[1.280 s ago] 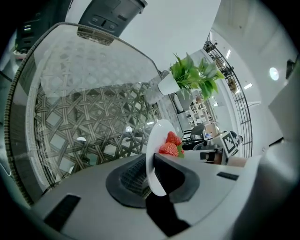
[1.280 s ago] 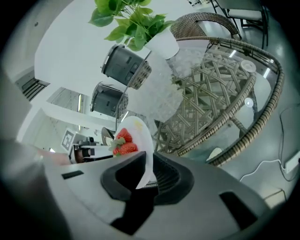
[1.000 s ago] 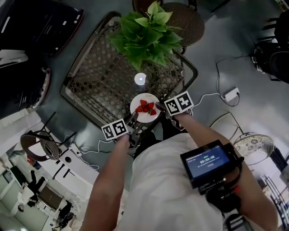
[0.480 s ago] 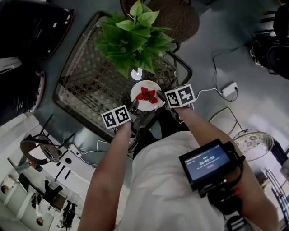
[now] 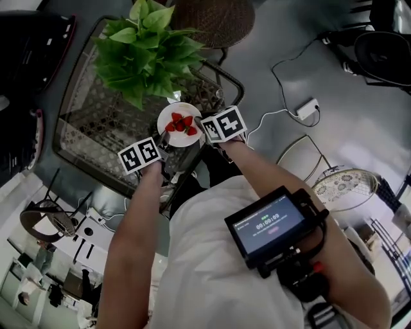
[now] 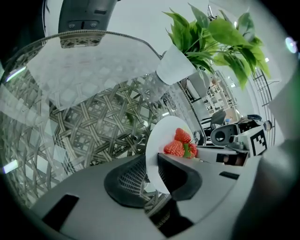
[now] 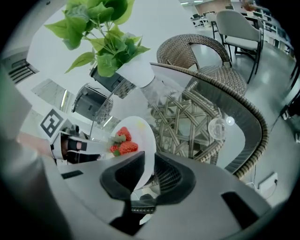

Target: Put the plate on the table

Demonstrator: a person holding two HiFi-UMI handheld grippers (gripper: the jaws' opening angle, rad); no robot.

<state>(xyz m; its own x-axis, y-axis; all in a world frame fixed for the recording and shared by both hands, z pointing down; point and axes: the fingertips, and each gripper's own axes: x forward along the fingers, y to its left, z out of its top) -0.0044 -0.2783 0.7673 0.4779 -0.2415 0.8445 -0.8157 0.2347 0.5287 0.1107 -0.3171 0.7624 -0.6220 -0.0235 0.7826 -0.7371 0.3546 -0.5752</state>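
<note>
Head view shows left gripper [image 6: 154, 174] and right gripper [image 7: 149, 174] jaws clamped on opposite plate [image 5: 182, 108] rims; both should descend level onto the tabletop [image 5: 83, 128].

Big leafy green plant [image 5: 144, 51] in a white pot, a wicker chair [image 5: 212, 19] just behind it, and a white power strip [image 5: 306, 108] lying on the grey floor [image 5: 257, 38].

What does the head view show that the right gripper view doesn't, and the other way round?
Only the head view: the person's arms, a small screen at the chest, a power strip on the floor. Only the right gripper view: how the right gripper pinches the plate by its rim, close up, and a plain chair far off. Both: the plate, its strawberries, the potted plant and the glass-topped wicker table.
</note>
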